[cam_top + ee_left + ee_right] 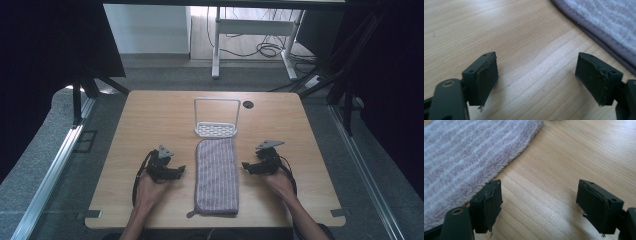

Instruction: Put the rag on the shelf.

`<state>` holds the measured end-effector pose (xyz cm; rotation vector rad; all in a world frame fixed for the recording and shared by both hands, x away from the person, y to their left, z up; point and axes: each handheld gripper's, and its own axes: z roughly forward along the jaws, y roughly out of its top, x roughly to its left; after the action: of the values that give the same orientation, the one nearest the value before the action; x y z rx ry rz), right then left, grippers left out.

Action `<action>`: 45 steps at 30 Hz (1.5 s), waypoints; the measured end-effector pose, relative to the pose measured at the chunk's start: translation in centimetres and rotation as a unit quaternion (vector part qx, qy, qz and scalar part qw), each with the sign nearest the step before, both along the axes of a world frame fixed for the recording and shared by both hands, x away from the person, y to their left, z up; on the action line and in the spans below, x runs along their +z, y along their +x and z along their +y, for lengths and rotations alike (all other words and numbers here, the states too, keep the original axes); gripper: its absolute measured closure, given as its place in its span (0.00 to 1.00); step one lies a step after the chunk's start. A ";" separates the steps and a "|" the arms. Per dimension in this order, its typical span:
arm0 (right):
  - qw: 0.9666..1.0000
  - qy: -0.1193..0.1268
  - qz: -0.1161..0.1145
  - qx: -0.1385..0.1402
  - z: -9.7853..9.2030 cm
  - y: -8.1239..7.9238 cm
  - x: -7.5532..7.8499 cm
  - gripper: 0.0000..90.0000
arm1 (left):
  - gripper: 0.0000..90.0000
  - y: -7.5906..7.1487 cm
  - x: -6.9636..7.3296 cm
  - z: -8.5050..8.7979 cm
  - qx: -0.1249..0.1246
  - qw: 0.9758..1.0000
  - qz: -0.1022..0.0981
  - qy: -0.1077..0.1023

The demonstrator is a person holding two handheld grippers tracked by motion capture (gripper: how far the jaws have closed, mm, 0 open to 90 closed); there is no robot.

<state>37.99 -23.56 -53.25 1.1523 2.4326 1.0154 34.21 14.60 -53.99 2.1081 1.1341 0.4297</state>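
Both grippers gape empty on the table. Left gripper point(180, 170) has the folded towel point(216, 175) just off its tips; right gripper point(246, 166) likewise (wire rack point(216, 118) beyond). Risk, probably: pinching one layer only, dragging the fold apart.

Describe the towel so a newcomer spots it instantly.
On the wooden table, look down the middle, between the left tongs and right tongs. The towel lies flat there, just in front of the white wire rack: a long, fuzzy, mauve strip with pale stripes, the table's one soft thing.
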 end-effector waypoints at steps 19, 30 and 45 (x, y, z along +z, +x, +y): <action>0.999 0.023 -0.006 0.022 3.0 1.8 2.6 0.44 | 0.36 3.9 2.9 -4.5 -0.064 0.998 -0.022 0.000; 1.000 0.019 0.007 0.003 4.7 3.9 1.4 0.51 | 0.37 6.6 0.8 -6.0 -0.054 0.998 -0.004 -0.007; 1.000 0.003 0.003 0.022 6.6 3.9 -0.1 0.84 | 0.59 6.7 0.0 -6.9 -0.063 0.998 0.018 -0.014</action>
<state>41.93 -16.97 -53.35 1.1099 2.4715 1.0349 40.86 7.72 -53.94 2.1550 1.0145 0.3167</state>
